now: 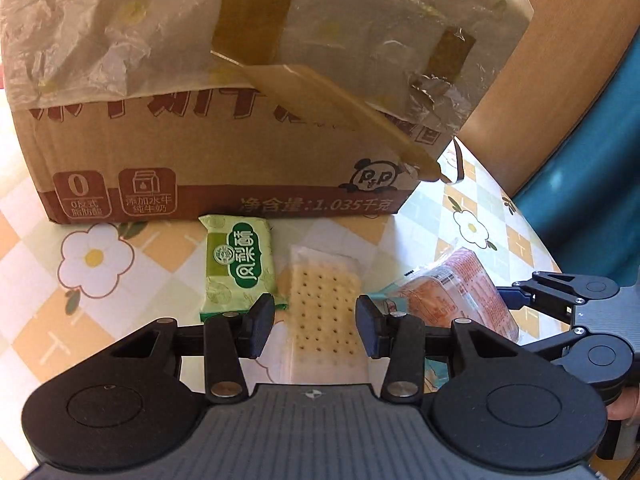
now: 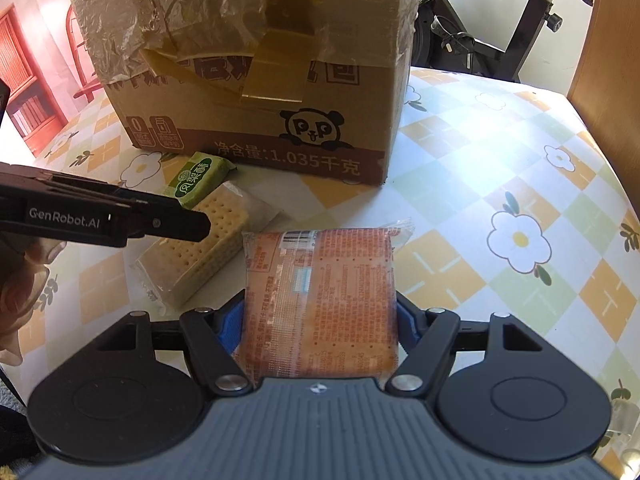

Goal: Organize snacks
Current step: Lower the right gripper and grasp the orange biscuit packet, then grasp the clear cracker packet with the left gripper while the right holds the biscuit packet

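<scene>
In the left wrist view my left gripper (image 1: 316, 326) is open, its black pads on either side of a clear-wrapped cracker pack (image 1: 322, 304) without pressing it. Left of the crackers lies a green pineapple-cake pack (image 1: 240, 264). In the right wrist view my right gripper (image 2: 318, 320) is shut on an orange snack pack (image 2: 320, 292), blue pads against both its sides. There the left gripper (image 2: 200, 226) hovers over the cracker pack (image 2: 208, 248), with the green pack (image 2: 198, 178) behind. A taped cardboard box (image 2: 260, 112) stands behind the snacks. The orange pack (image 1: 460, 292) also shows in the left view.
The flowered checked tablecloth (image 2: 500, 160) covers a round table. A wooden chair back (image 2: 608, 40) stands at its right edge, and a teal seat (image 1: 592, 180) lies beyond. A black metal frame (image 2: 520, 20) is behind the table. Loose plastic film and tape (image 1: 280, 20) hang over the box (image 1: 200, 152).
</scene>
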`<state>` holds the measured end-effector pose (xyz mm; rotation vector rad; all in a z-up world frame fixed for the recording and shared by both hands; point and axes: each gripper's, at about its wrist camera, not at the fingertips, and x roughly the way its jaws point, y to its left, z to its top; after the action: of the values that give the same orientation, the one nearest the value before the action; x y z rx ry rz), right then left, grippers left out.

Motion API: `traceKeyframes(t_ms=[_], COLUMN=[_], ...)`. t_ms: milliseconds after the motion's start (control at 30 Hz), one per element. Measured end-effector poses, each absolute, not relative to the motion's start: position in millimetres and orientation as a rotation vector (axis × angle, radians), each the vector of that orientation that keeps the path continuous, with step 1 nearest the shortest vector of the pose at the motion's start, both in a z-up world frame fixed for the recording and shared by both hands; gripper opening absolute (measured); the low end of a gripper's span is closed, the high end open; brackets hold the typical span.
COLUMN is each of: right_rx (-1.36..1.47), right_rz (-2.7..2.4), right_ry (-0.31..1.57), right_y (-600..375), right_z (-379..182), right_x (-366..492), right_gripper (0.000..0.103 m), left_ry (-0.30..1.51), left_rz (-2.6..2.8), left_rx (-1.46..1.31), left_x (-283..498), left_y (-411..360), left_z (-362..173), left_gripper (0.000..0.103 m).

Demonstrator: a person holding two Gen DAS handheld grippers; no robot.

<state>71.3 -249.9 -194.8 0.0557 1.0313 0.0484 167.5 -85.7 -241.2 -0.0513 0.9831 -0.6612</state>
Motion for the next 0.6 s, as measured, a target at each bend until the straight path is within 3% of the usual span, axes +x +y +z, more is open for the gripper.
traceKeyframes(t_ms=[600], right_rx=[-0.011], right_rz=[0.121], right_ry=[0.933], right_y=[-216.5], right_z=[-202.8], right_x=[69.7], right_gripper=[0.072], left_ry=[0.953], left_rz=[-0.461], left_rx=[-0.036], left_x=[143.8], left_y=[-51.3], left_z=[-241.3], left_gripper=[0.048])
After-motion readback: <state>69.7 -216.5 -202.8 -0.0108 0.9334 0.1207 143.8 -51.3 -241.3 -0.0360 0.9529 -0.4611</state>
